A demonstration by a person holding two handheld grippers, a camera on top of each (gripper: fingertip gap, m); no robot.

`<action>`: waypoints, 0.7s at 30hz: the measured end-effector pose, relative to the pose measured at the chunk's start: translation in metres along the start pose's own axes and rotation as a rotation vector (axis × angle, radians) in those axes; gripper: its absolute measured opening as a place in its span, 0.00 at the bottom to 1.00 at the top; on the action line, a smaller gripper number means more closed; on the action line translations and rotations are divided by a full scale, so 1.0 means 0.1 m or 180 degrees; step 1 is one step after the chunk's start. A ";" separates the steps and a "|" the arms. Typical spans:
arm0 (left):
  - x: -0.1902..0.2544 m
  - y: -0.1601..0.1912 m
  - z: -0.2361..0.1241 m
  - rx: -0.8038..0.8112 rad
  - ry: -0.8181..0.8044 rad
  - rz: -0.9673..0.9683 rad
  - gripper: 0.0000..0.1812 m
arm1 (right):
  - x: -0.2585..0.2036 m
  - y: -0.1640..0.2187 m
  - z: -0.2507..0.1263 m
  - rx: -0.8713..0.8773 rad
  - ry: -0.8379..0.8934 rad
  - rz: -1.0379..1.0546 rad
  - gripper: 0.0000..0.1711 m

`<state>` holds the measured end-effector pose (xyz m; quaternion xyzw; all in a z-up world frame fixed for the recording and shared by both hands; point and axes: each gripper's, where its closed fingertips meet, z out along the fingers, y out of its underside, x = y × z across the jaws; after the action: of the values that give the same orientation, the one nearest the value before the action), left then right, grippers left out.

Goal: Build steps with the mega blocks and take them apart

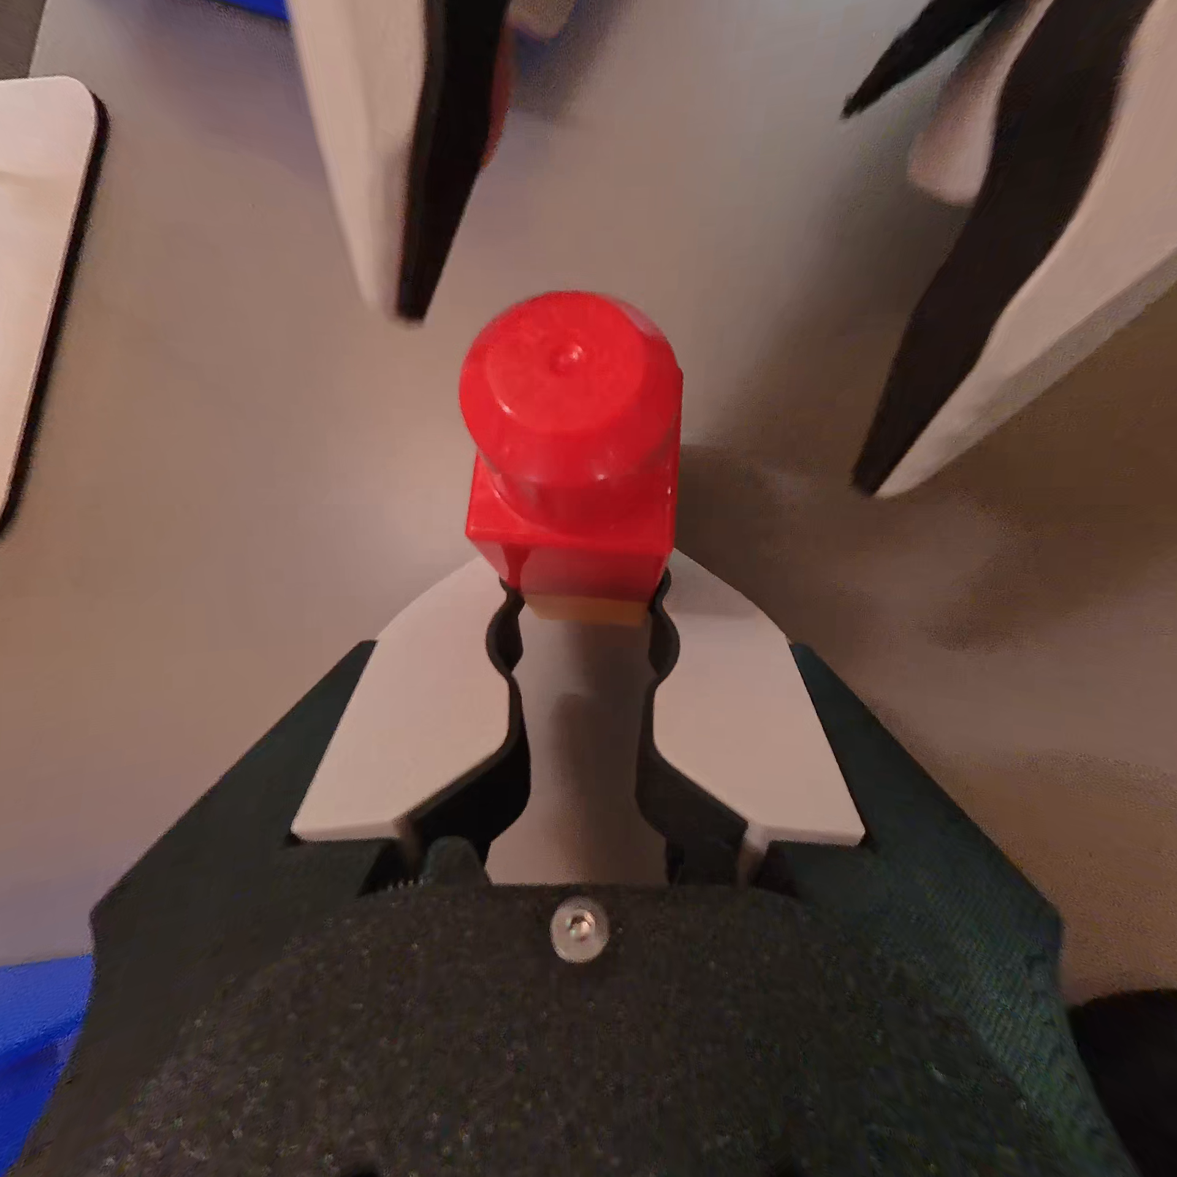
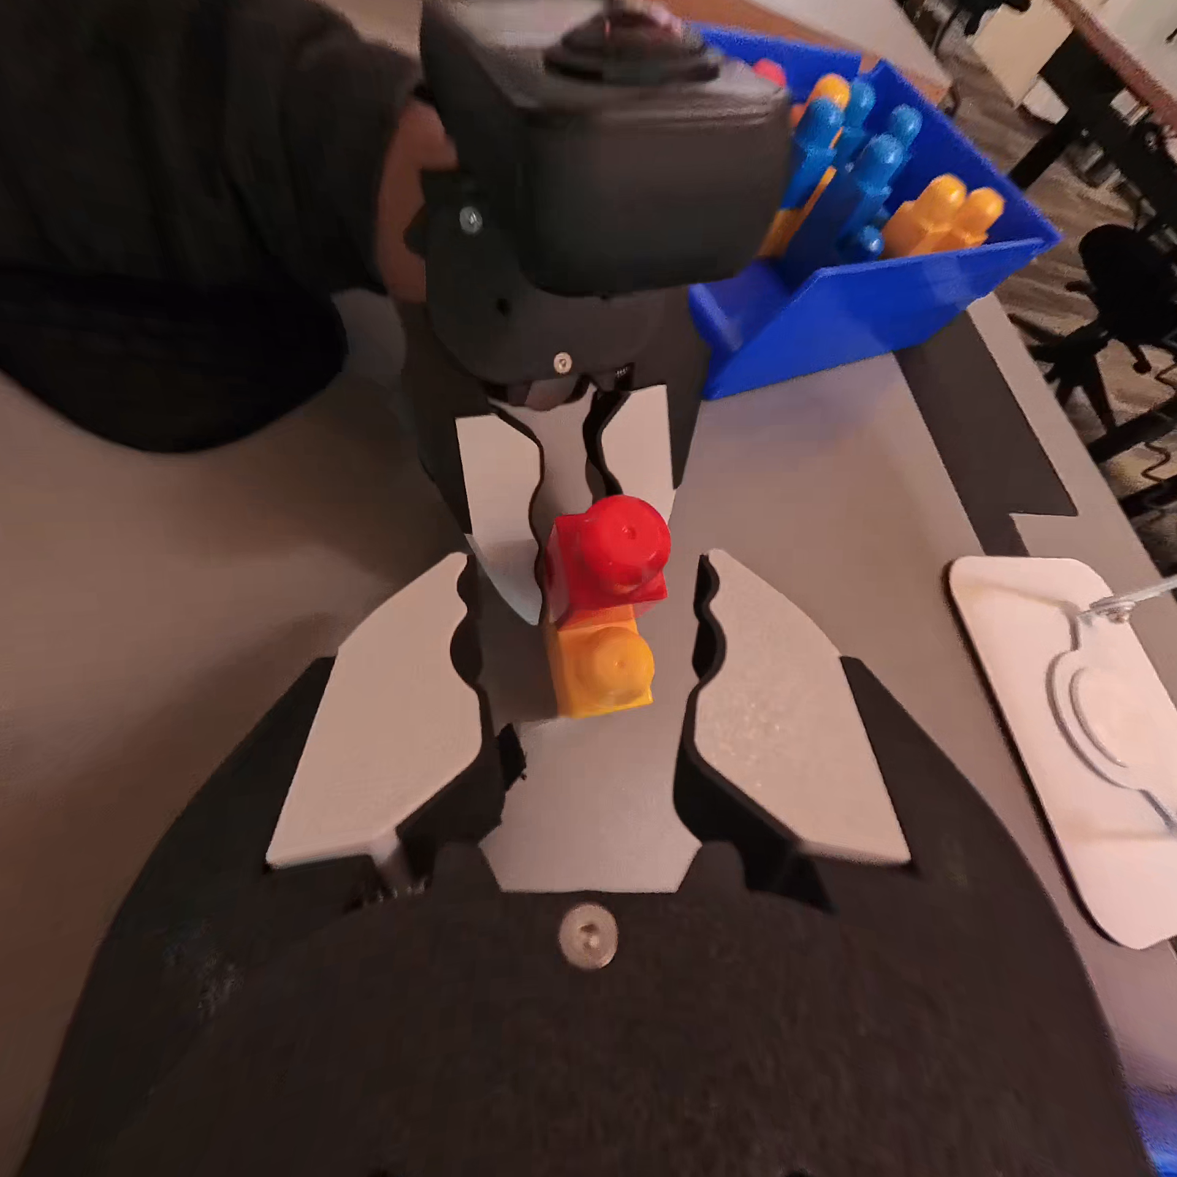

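A red one-stud block [image 2: 605, 554] sits on the far end of an orange block [image 2: 605, 669] whose near stud is bare. My left gripper [image 1: 586, 592] is shut on this stack, pinching it where the red block [image 1: 573, 446] meets the orange one [image 1: 586, 611]. My right gripper [image 2: 583, 573] is open, with one finger on either side of the stack and touching neither block. Its fingers [image 1: 1019, 318] show spread wide at the top of the left wrist view. I cannot tell whether the stack rests on the grey table [image 2: 796, 477].
A blue bin [image 2: 860, 318] with several blue and orange blocks stands at the far right, and its corner shows in the left wrist view [image 1: 38, 1032]. A white card [image 2: 1051, 732] lies near the table's right edge. A dark sleeve [image 2: 159, 223] fills the top left.
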<state>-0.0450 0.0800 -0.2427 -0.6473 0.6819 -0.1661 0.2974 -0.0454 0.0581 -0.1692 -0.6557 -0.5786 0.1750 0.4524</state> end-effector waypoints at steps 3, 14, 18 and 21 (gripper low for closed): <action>0.04 -0.01 0.02 -0.0117 -0.0065 0.0209 0.21 | -0.02 0.12 0.13 -0.0161 -0.0021 -0.0019 0.38; -0.06 -0.47 -0.46 0.1231 -0.0009 -0.0072 0.22 | 0.25 -0.24 -0.27 0.1198 -0.0135 0.0779 0.21; -0.10 -0.86 -0.88 0.2366 0.0206 -0.0484 0.28 | 0.43 -0.51 -0.64 0.2366 -0.0360 0.1444 0.21; -0.07 -1.01 -0.98 0.2762 0.0344 -0.0636 0.33 | 0.48 -0.58 -0.73 0.2838 -0.0489 0.1738 0.21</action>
<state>-0.0270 0.0603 -0.1042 -0.5158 0.4978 -0.4982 0.4878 -0.0126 0.0688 -0.0709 -0.5117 -0.2876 0.5631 0.5817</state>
